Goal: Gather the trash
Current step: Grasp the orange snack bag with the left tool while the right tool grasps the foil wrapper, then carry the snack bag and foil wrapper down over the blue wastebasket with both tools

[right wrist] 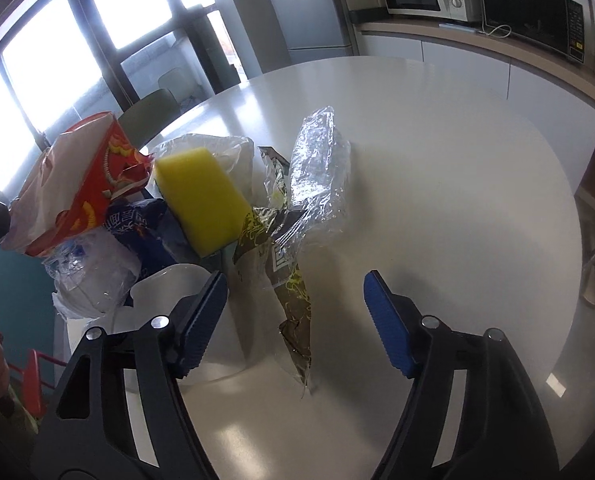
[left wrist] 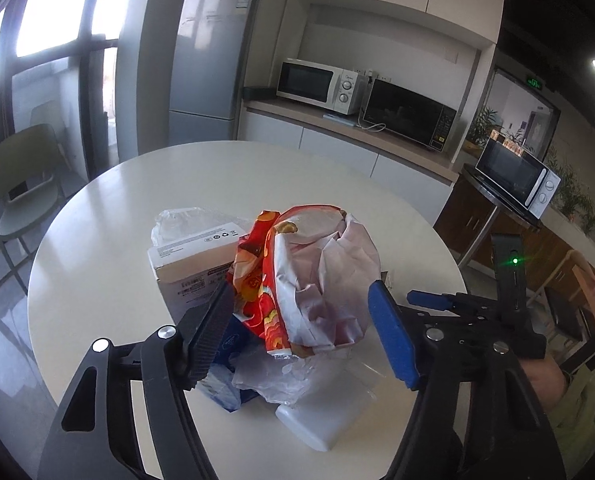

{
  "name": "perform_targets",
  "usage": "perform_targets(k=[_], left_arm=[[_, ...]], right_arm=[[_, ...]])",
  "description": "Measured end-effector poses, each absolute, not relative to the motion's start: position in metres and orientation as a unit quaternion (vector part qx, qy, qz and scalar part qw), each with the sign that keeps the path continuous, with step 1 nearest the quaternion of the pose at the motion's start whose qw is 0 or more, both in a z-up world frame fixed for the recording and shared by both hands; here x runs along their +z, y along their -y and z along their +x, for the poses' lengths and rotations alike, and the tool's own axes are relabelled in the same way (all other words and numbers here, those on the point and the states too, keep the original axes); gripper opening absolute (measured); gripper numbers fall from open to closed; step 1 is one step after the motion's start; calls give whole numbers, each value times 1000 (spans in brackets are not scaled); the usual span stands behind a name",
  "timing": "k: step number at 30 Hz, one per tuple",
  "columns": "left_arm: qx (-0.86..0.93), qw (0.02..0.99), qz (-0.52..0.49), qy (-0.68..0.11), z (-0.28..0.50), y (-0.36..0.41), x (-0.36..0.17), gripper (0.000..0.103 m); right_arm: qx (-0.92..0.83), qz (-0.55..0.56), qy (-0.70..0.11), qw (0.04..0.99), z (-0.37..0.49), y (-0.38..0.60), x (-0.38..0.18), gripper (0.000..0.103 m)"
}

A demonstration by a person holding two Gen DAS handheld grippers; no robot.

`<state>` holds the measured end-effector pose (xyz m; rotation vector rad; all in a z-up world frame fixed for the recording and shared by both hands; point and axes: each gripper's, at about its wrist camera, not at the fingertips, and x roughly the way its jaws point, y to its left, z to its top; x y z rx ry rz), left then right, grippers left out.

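A heap of trash was seen near the middle of the round white desk (left wrist: 145, 184). The left claw (left wrist: 301, 332) was partly open, its fingers set either side of the red-and-white crumpled bag (left wrist: 321, 272); the dark left pad appeared to brush the bag's red edge, while the blue right pad stood just clear, so nothing was yet gripped. The right claw (right wrist: 293, 316) was likewise partly open and empty, with the brown-and-yellow wrapper (right wrist: 293, 300) lying on the desk between its fingers.

The bag was judged likely to crumple or slide out if squeezed too high, since it sat loosely on top of the heap. A pull on it could drag down the clear plastic film (left wrist: 273, 380) and the blue packet (left wrist: 227, 344) beneath it, or tip the white plastic container (left wrist: 325, 420) off the near edge. The flat wrapper could be missed, the pads closing on the desk surface instead.

Also in the heap were a cardboard box (left wrist: 193, 264), a yellow sponge (right wrist: 201, 196) and a crinkled clear wrapper (right wrist: 317, 160). The two claws worked close together and could be knocked against each other.
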<state>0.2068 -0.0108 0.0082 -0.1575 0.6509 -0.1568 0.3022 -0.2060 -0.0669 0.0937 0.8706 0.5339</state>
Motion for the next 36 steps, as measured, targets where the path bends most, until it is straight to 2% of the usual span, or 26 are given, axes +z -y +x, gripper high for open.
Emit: perform_targets(k=[2,3,5,7,10,12,24,36], left_arm=[[-80,939,-76,-325,211,13,6,57],[-80,938,-73,-329,213,14,4,45],[-74,936,-65,-337,216,16,1,38],[-75,937,-62,-335,215,20,0,26],[-71,941,-67,-324,213,18,-1,18],[-72,944,-73,-313,210,16,2,16],[-71,962,-94,-245,165,3,40,13],[-54,965,-103,-235,107,-6,39,13]], right_arm=[[258,49,-427,865,307,204,-72,54],[260,50,-431,863,309,202,-74,51],[263,45,-438,858,309,200,-79,37],[264,41,-439,858,309,198,-81,25],[258,18,-424,868,305,193,-79,8],[254,12,-408,877,301,193,-75,3],[245,14,-335,910,249,214,-32,2],[251,9,-286,925,169,229,2,2]])
